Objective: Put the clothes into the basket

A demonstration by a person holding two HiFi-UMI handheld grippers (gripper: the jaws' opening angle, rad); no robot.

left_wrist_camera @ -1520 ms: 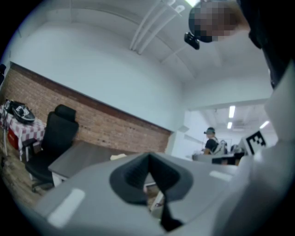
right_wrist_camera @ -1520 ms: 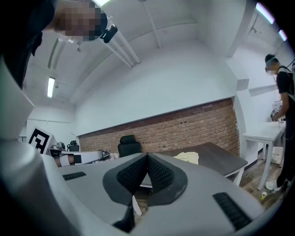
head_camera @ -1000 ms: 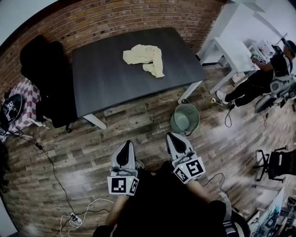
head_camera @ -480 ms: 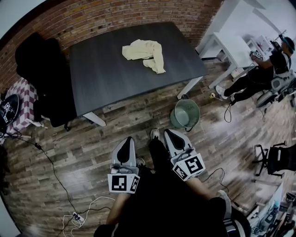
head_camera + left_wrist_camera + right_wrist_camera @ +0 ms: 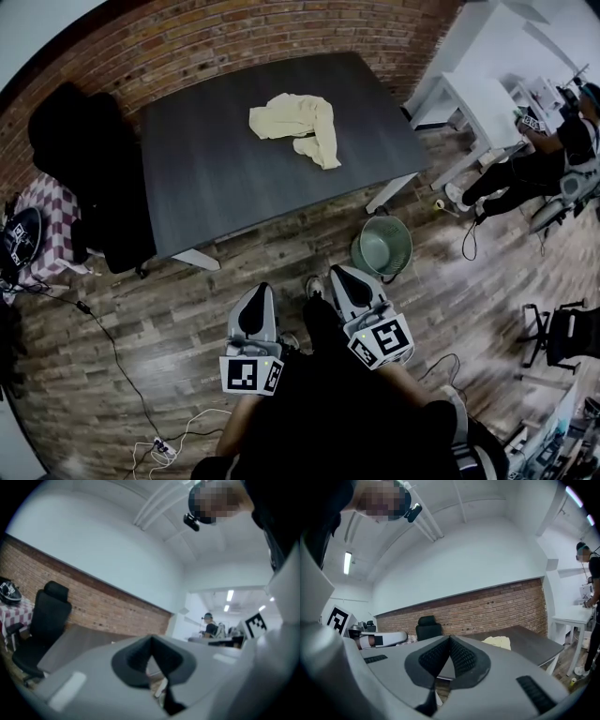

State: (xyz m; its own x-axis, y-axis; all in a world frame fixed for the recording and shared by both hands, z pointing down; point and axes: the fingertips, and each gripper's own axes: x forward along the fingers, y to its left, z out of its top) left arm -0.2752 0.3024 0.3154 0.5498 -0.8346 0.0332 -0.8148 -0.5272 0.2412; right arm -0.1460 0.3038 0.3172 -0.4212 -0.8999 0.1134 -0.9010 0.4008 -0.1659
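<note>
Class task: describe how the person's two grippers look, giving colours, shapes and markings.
The left gripper and right gripper are light grey, tapered shells with black teardrop-shaped insets. Each carries a white cube with black square markers at its rear. In the right gripper view, the fingers show ribbed black pads. The person wears dark clothing.

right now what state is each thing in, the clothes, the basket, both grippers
yellow garment: crumpled in a heap on the dark table, not held
basket: upright on the floor by the table's corner, looks empty
left gripper: jaws together, nothing between them
right gripper: jaws together, nothing between them
</note>
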